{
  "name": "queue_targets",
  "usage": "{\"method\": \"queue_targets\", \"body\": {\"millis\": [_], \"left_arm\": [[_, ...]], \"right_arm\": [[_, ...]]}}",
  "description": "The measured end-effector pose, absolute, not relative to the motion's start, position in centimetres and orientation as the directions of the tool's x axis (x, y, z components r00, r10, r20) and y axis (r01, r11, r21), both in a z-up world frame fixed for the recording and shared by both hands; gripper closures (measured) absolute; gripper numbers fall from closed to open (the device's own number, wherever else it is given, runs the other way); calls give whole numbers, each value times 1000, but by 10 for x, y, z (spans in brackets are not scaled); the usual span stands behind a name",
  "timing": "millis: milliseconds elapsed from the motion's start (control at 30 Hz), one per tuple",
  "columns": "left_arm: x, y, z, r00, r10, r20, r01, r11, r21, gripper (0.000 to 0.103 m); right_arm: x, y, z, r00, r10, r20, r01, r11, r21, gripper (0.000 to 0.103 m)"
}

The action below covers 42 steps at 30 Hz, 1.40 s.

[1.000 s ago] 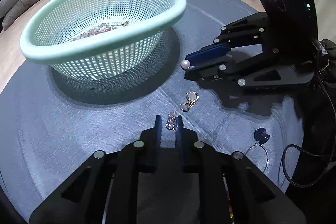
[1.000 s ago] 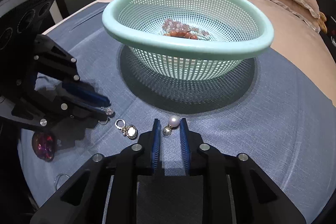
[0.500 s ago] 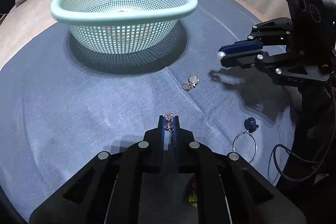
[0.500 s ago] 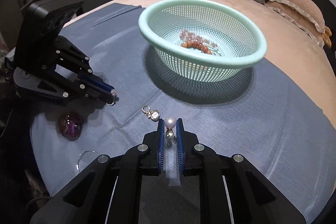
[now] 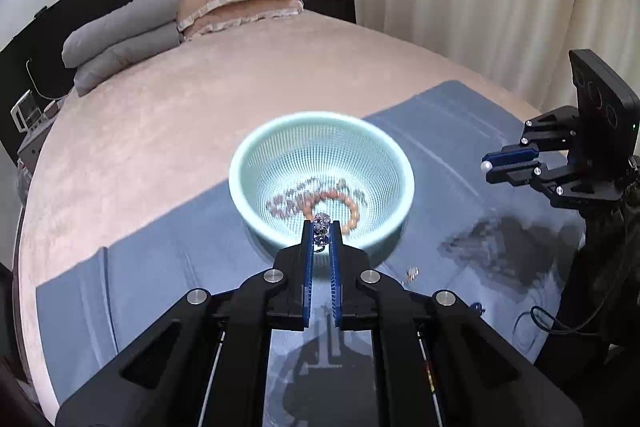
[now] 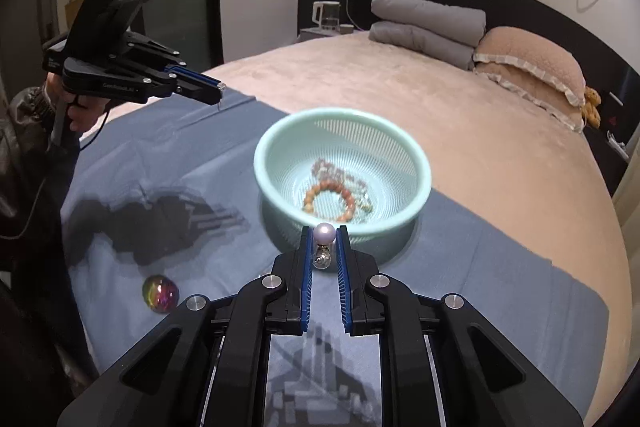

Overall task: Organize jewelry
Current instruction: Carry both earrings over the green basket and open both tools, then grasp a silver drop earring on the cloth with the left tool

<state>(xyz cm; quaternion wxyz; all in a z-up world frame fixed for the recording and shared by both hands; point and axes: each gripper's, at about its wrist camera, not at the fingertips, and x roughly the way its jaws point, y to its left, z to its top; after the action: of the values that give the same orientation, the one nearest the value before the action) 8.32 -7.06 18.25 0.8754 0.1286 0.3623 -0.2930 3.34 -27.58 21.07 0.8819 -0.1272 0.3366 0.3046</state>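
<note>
A small sparkling crystal earring [image 5: 321, 223] is pinched in the left hand-held gripper [image 5: 321, 227], and a round pearl earring [image 6: 324, 233] in the right hand-held gripper [image 6: 324, 239], above a mint-green plastic mesh basket [image 6: 400, 223] (beaded bracelets inside) on the bed.

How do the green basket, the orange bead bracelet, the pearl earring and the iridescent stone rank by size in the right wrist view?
1. green basket
2. orange bead bracelet
3. iridescent stone
4. pearl earring, though it sits nearer the camera in the right claw, so its rank against the stone is unsure.
</note>
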Motion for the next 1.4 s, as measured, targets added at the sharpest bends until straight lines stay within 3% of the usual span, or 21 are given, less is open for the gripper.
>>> {"method": "queue_targets", "body": {"millis": [133,333,667,833,967,1100,1400], "left_arm": [[98,-80,200,584,-439,-683,622,783,28,95],[136,-107,185,560,-448,-697,649,760,32,95],[198,-137,93,428,-437,-791,661,748,-56,95],[193,-136,79,431,-397,-810,656,755,-21,91],[179,-123,102,460,-396,-794,640,768,-12,77],[150,-115,136,499,-398,-770,637,771,14,54],[66,-115,177,540,-412,-734,652,756,55,34]], "right_arm": [[52,-265,234,623,465,-629,-634,771,-59,92],[89,-239,238,622,477,-621,-675,729,-117,92],[163,-225,148,509,406,-759,-655,755,-35,92],[165,-229,142,511,399,-761,-633,774,-18,91],[145,-229,175,546,405,-733,-643,764,-56,90],[105,-226,216,578,415,-703,-667,736,-113,80],[-5,-242,263,617,427,-661,-686,704,-186,70]]}}
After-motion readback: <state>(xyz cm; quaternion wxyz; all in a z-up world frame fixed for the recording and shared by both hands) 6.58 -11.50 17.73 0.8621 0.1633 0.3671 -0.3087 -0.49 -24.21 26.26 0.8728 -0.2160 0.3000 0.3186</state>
